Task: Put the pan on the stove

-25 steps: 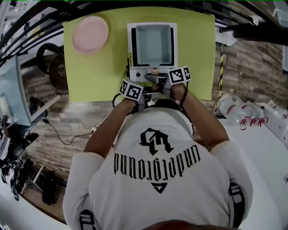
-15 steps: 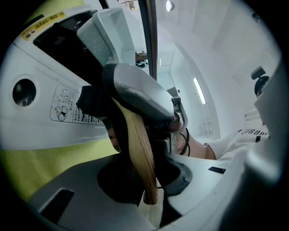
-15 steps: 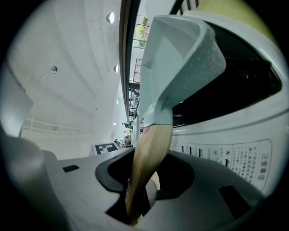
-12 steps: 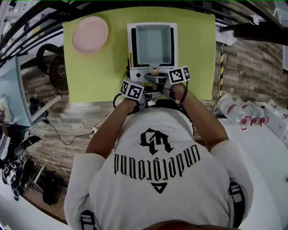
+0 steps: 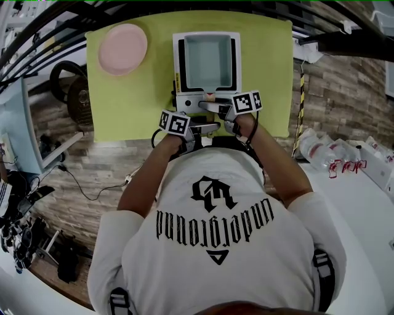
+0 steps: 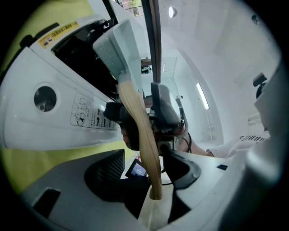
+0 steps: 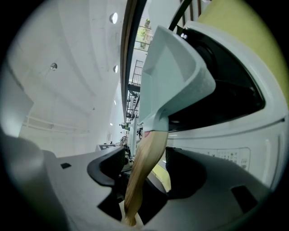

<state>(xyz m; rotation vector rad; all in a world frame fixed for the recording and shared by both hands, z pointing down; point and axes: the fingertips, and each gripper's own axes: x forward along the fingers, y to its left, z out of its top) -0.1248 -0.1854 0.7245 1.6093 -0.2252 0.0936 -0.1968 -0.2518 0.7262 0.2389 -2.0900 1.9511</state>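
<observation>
Fingers of the left gripper are standing wide apart, having just been opening. The pan's wooden handle is running through the gap with neither pad pressing on it. The right gripper is showing the same: its fingers have just been opening too, and the wooden handle is lying loose between them.

Just beyond the fingertips, the pale blue square pan is sitting on the white stove, with its handle reaching back toward the fingers. The stove is resting on a yellow-green tabletop. Far to the left of the left gripper's fingers, a pink plate is lying at the tabletop's far corner.

Around the tabletop a wood-plank floor is showing, with a black cable trailing across it. Off to the right of the right gripper's fingers, a white table is carrying clear bottles. Above the fingers, white ceiling lights are glowing.

A yellow sticker is running along the stove's edge, and a diagram label is sitting beside the round knob; the print on both is too small to read. The person's white T-shirt is bearing black gothic lettering reading "underground", upside down in the head view.
</observation>
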